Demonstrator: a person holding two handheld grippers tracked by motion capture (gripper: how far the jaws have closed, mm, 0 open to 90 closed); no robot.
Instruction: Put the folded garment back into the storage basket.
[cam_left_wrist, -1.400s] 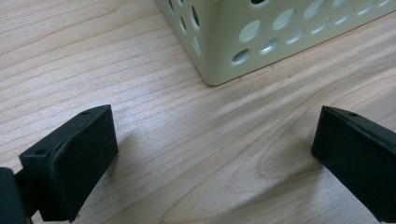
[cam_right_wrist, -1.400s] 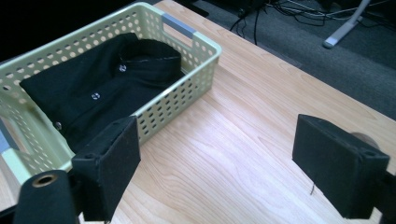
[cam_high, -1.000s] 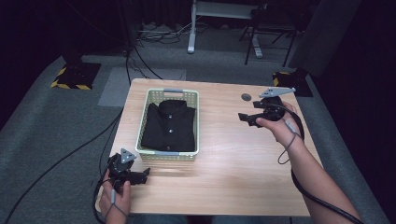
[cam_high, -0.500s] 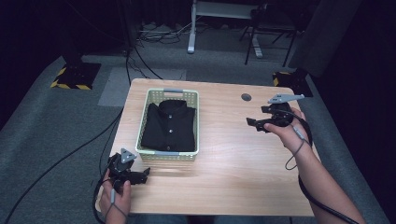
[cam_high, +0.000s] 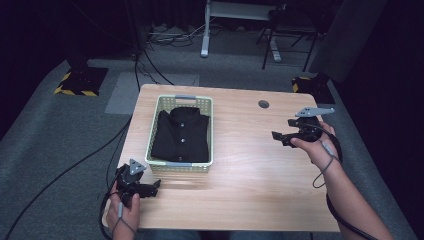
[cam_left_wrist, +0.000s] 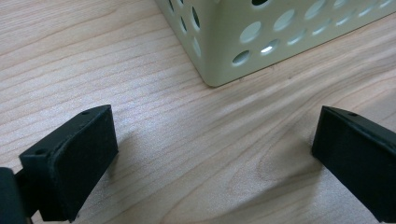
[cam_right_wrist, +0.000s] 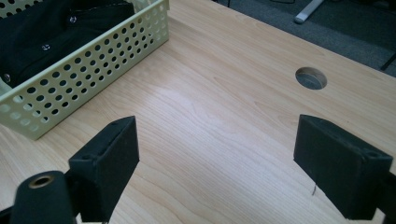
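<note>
In the high view a pale green perforated basket (cam_high: 181, 131) stands on the wooden table (cam_high: 250, 185) toward its left edge, its long axis running from the near edge to the far edge, and a folded black shirt (cam_high: 181, 135) lies inside it, collar toward the far edge and the button line along the same axis. A round cable hole (cam_high: 263, 104) sits in the table near the far edge, right of the basket. The left gripper (cam_high: 149, 187) rests at the near left corner, just off the basket's near left corner, jaws spread and empty; the right gripper (cam_high: 278, 137) hangs above the right edge, well apart from the basket, jaws pointing toward it, likewise spread and empty. Compared with a second ago, the right gripper has drawn away toward the right edge, while the left one and the basket have not shifted. In the left gripper view the left gripper (cam_left_wrist: 212, 149) shows its jaws wide over bare wood, with a corner of the basket (cam_left_wrist: 243, 42) close ahead. In the right gripper view the right gripper (cam_right_wrist: 215, 158) stands equally wide over open table (cam_right_wrist: 210, 116), the basket (cam_right_wrist: 93, 70) with the shirt (cam_right_wrist: 46, 32) at the upper left and the cable hole (cam_right_wrist: 311, 77) ahead.
</note>
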